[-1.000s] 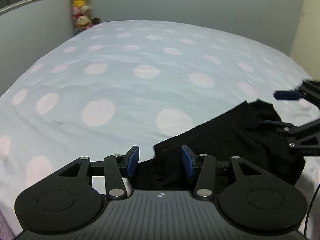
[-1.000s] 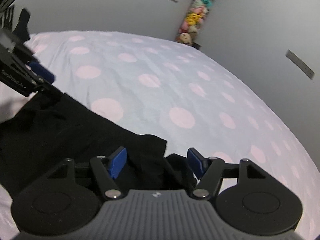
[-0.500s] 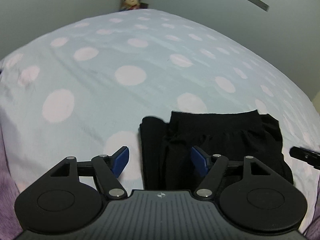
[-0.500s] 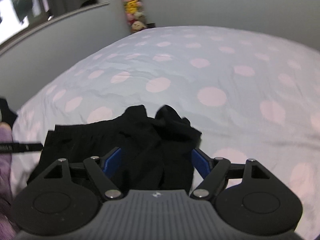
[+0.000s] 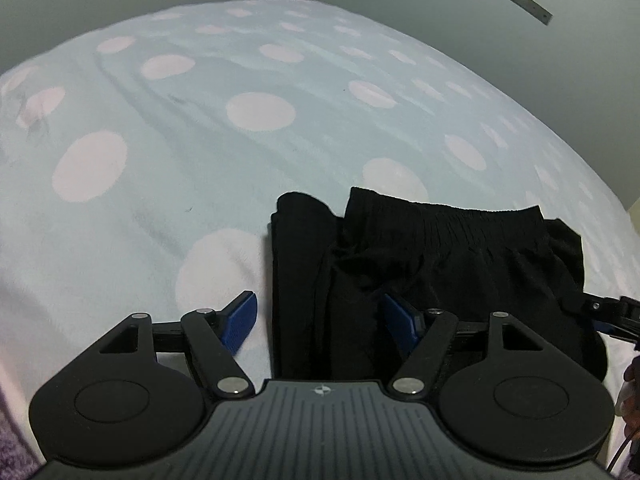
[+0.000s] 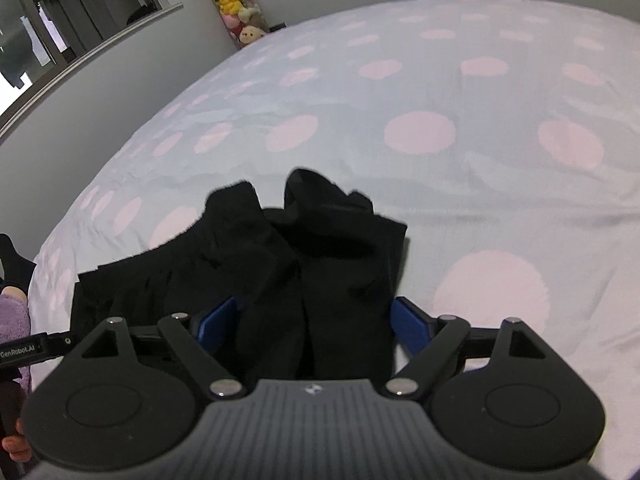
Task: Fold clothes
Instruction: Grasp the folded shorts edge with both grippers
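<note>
A black pair of shorts [image 5: 432, 264] lies folded in a bundle on the bed, its elastic waistband at the far side in the left wrist view. My left gripper [image 5: 320, 320] is open and hovers over the bundle's left part, holding nothing. In the right wrist view the shorts [image 6: 304, 264] show rumpled leg ends, and my right gripper [image 6: 316, 320] is open around the near edge of the cloth, not closed on it. Part of the right gripper [image 5: 612, 314] shows at the left view's right edge.
The bed has a pale blue sheet with pink dots [image 5: 260, 112]. Stuffed toys [image 6: 236, 12] are stacked in the far corner by grey walls. A window [image 6: 60, 32] is at the left. A purple sleeve [image 6: 12, 320] shows at the left edge.
Both grippers swung round to new angles over the shorts, and their jaws opened wider. The shorts went from spread flat to a folded bundle.
</note>
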Motion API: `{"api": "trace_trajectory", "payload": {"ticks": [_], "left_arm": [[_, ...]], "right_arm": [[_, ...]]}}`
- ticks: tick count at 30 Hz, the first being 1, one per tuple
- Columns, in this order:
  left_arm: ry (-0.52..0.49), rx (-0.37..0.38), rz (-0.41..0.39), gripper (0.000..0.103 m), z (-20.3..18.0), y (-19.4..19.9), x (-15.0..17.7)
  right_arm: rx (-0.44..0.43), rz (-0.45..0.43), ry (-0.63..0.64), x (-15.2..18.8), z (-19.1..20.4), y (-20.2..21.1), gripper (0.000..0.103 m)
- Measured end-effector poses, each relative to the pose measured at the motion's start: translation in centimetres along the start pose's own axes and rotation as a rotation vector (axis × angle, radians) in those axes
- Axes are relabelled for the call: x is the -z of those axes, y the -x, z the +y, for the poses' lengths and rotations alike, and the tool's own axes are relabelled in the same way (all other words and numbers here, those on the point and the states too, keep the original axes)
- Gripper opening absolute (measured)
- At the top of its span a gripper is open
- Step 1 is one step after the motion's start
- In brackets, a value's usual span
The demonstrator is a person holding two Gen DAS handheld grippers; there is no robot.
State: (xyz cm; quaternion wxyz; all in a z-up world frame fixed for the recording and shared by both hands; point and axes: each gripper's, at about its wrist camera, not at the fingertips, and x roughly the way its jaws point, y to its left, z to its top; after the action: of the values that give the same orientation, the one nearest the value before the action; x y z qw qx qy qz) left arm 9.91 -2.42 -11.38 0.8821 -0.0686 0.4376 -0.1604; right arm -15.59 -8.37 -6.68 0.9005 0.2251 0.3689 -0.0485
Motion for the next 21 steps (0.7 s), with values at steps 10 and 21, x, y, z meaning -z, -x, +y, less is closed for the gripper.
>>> {"api": "trace_trajectory", "payload": {"ticks": [10,21], "left_arm": [[-0.097,0.034,-0.071,0.017,-1.9,-0.2,0.3],[-0.155,0.074,-0.154,0.005,-3.9,2.1,-0.1]], "right_arm": [[0.024,-0.041,0.133,1.1,1.8,-0.8,0.031],[0.044,-0.134,0.158,1.0,3.5,3.1,0.013]]}}
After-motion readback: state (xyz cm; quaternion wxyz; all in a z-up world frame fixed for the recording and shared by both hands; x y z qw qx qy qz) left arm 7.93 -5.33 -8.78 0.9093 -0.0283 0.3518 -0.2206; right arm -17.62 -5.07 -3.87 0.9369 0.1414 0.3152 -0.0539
